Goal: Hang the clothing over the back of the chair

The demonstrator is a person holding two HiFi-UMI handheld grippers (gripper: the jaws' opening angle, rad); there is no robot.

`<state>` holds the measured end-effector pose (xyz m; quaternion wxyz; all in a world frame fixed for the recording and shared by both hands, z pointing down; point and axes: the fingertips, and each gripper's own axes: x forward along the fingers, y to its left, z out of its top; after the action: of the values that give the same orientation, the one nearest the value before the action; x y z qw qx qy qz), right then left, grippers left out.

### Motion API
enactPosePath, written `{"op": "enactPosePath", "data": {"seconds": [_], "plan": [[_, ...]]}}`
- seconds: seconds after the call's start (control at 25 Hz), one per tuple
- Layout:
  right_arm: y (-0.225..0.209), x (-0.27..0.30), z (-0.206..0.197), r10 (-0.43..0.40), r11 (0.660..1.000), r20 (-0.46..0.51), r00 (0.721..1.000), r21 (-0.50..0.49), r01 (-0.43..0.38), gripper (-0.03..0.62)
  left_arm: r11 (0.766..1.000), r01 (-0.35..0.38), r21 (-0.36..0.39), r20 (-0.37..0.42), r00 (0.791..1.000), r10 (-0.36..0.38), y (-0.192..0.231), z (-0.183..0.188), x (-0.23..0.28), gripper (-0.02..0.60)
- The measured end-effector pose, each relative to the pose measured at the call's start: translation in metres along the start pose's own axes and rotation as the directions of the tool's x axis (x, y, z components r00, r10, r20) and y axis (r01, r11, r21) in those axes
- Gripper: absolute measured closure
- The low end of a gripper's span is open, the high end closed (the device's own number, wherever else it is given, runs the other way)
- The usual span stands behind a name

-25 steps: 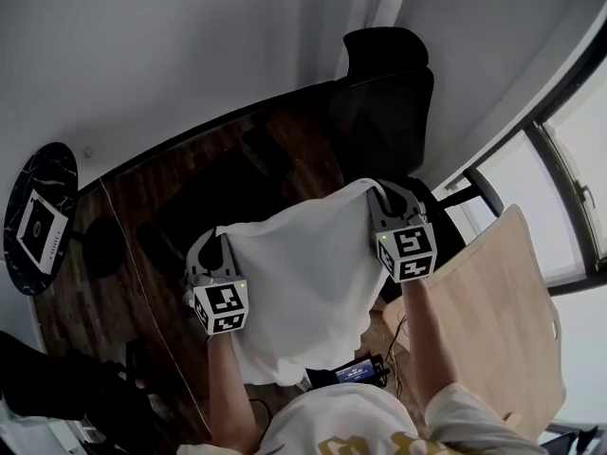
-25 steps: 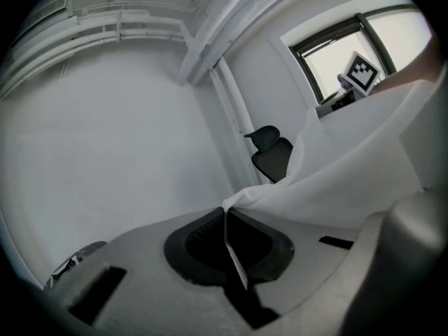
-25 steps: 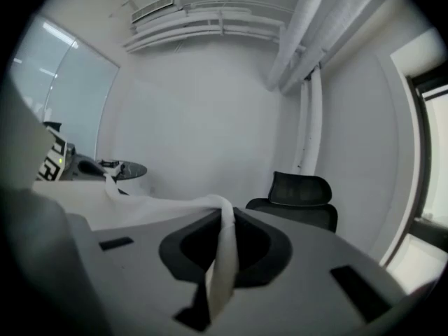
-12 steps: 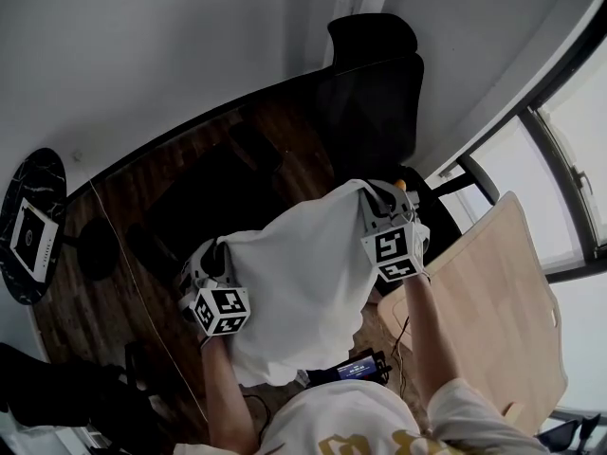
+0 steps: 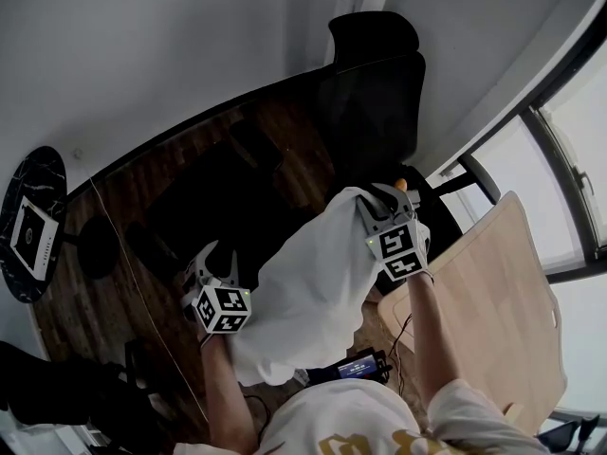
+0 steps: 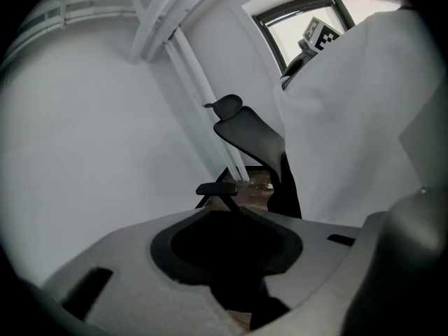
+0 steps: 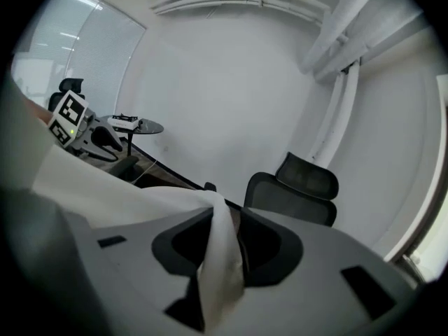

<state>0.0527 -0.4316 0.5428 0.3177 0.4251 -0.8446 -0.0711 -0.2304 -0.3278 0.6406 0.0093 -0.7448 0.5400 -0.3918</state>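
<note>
The left gripper view shows the left gripper (image 6: 234, 247) opening, with nothing between its jaws. The right gripper view shows 1 fold of the white clothing (image 7: 218, 257) lying loose inside the right gripper (image 7: 227, 243), which is also opening. Only the head view shows the clothing hanging near the chair (image 5: 372, 93).

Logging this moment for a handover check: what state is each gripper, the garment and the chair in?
left gripper: jaws opening, nothing between them.
right gripper: jaws opening, garment fold between them.
white garment: hanging, one corner at right gripper.
black chair: upright, bare.
</note>
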Motion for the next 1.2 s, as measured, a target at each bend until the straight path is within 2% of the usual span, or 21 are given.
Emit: {"op": "enactPosePath", "data": {"seconds": [0.04,0.24,0.36,0.52,0.6,0.68,0.76,0.88,1.08,1.2], "plan": [[0.003,0.001,-0.003,0.024,1.000,-0.019,1.000,0.006,-0.024,0.468,1.000,0.000,0.001,-0.002,1.000,0.000,0.000,0.000,0.000,0.460],[0.011,-0.003,-0.007,0.097,0.994,-0.084,0.992,-0.037,-0.100,0.456,1.000,-0.003,-0.004,-0.004,1.000,0.003,0.004,-0.001,0.000,0.460],[0.015,-0.004,-0.006,0.134,0.991,-0.068,0.989,-0.005,-0.134,0.444,1.000,0.015,-0.014,0.000,1.000,-0.015,0.003,-0.001,-0.001,0.459],[0.013,-0.008,-0.002,0.141,0.989,-0.035,0.989,0.057,-0.139,0.444,1.000,0.017,-0.017,0.010,1.000,-0.017,0.008,0.004,-0.004,0.456],[0.012,-0.011,0.000,0.143,0.987,-0.018,0.990,0.079,-0.141,0.444,0.999,0.022,-0.049,0.021,1.000,-0.021,0.010,0.007,-0.006,0.456],[0.012,-0.015,0.005,0.146,0.983,0.011,0.989,0.109,-0.146,0.444,0.992,0.044,-0.122,0.042,0.998,-0.040,0.011,0.009,-0.008,0.446],[0.010,-0.020,0.011,0.138,0.980,0.043,0.989,0.139,-0.143,0.445,0.981,0.061,-0.186,0.059,0.997,-0.050,0.011,0.010,-0.011,0.439],[0.002,-0.028,0.016,0.100,0.981,0.069,0.993,0.158,-0.110,0.490,0.966,0.077,-0.246,0.080,0.995,-0.059,0.013,0.012,-0.016,0.445],[-0.003,-0.043,0.032,0.062,0.982,0.126,0.990,0.171,-0.083,0.513,0.934,0.131,-0.333,0.157,0.984,-0.082,0.019,0.035,-0.034,0.517],[-0.008,-0.060,0.046,-0.021,0.984,0.180,0.983,0.177,-0.011,0.574,0.920,0.160,-0.358,0.193,0.977,-0.094,0.020,0.047,-0.047,0.554]]}}
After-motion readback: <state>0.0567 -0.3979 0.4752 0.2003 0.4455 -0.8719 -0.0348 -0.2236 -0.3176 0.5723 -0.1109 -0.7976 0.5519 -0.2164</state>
